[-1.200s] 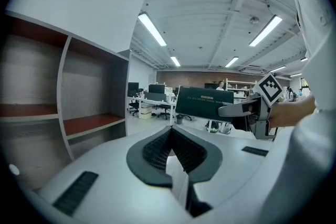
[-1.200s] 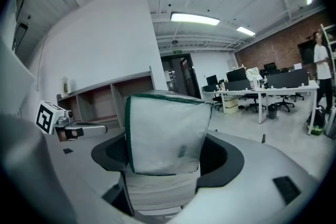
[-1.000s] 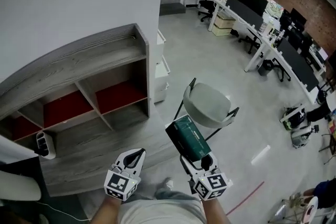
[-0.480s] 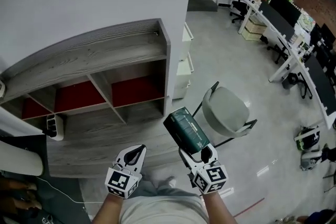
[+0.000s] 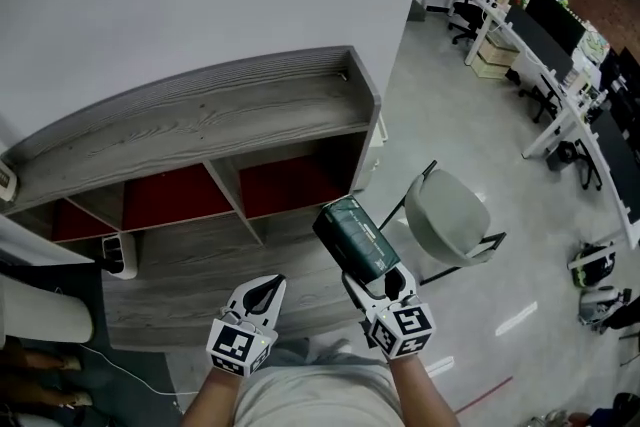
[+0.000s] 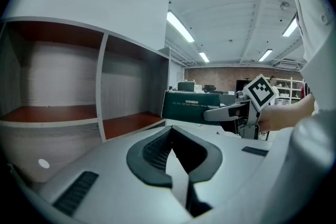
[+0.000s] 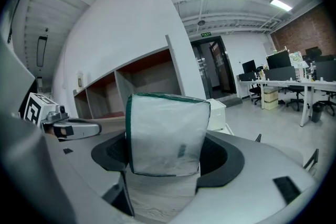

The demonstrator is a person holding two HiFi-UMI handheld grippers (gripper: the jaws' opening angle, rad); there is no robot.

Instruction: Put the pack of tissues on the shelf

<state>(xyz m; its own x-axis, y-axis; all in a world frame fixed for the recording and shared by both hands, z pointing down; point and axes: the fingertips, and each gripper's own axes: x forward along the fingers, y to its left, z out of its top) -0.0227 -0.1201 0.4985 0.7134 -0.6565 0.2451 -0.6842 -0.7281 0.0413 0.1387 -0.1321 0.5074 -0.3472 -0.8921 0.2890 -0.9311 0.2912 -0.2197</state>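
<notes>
Right gripper view: tissue pack (image 7: 167, 134) clamped between its jaws (left gripper (image 5: 266, 287) jaws together).

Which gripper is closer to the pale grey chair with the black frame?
Right. The right gripper, holding the dark green pack of tissues, sits just left of the pale grey chair in the head view; the left gripper is farther left, beyond it.
</notes>
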